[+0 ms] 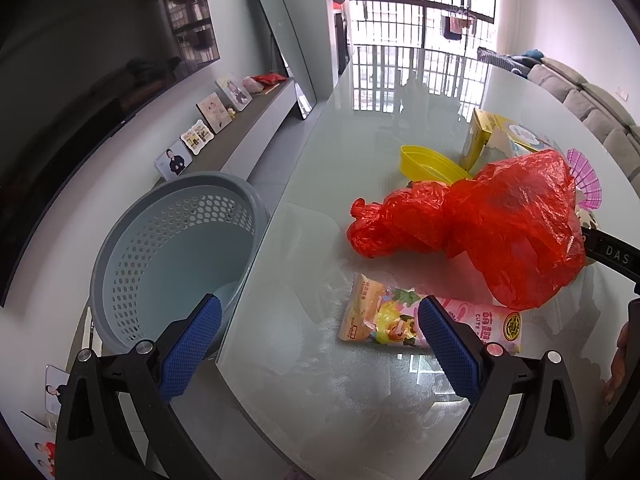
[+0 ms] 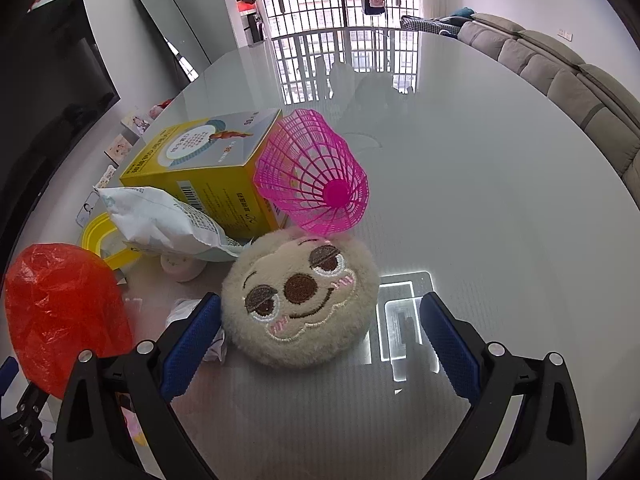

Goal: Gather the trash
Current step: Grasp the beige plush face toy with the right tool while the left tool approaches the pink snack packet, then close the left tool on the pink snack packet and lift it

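Note:
A crumpled red plastic bag (image 1: 480,224) lies on the glass table (image 1: 384,128); it also shows in the right wrist view (image 2: 60,312). A pink and yellow snack wrapper (image 1: 384,316) lies just in front of my left gripper (image 1: 320,344), which is open and empty above the table's near left edge. A grey perforated waste basket (image 1: 176,248) stands on the floor left of the table. My right gripper (image 2: 320,340) is open, its fingers either side of a beige plush face toy (image 2: 300,296). A white crumpled packet (image 2: 160,220) and white paper scrap (image 2: 188,308) lie left of it.
A yellow box (image 2: 200,172), a pink plastic mesh shuttlecock (image 2: 316,176), a yellow lid (image 1: 432,164) and a small white jar (image 2: 180,268) sit on the table. A sofa (image 2: 580,92) runs along the right. A low cabinet with photos (image 1: 224,128) lines the left wall.

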Tool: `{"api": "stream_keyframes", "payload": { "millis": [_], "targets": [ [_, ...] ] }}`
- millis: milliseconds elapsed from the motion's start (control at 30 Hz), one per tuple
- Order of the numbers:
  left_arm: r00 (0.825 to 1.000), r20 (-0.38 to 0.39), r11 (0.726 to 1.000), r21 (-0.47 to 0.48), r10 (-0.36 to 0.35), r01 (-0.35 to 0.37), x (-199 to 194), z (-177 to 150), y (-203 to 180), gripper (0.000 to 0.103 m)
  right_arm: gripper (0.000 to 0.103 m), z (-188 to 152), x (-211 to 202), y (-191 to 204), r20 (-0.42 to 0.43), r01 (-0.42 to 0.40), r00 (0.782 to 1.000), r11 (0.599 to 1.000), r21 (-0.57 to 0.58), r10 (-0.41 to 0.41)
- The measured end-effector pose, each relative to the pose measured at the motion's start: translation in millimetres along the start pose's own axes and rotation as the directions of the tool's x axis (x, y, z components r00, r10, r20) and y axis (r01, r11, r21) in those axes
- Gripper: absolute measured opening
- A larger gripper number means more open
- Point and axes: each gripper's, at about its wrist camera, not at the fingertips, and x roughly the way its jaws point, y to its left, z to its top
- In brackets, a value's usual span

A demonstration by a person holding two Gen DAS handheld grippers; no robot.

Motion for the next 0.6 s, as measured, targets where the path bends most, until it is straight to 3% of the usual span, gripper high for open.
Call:
{"api": "stream_keyframes", "payload": {
  "millis": [233,300,333,367,600],
  "targets": [
    [1.000,-0.006,1.000,0.006,-0.004,0.004,2,2,-4,0.097,0.093,1,5,0,0.008,-0.016,1.000,1.000,0.001,0.016],
    [1.000,-0.006,1.000,0.006,-0.004,0.004,0,2,-5,0.097,0.083,2,2,-2,0.015,-0.021,1.000,1.000,-0.004,0.021],
    [1.000,-0.005,1.000,0.006,-0.004,0.004,0,1,-6,0.097,0.070,2,2,-2,0.012,-0.030,0.999,1.000,-0.007,0.030],
    [1.000,-0.004,1.000,0.006,-0.004,0.004,-1,1,-7,0.097,0.066,-4,-2,-5,0.007,-0.032,0.999,0.999,-0.010,0.032],
    [1.000,0.003,1.000,0.004,-0.015,0.015,-7,-2,-10,0.097,0.065,-10,-16,-8,0.019,-0.069,0.997,0.998,-0.010,0.069]
  ]
}}
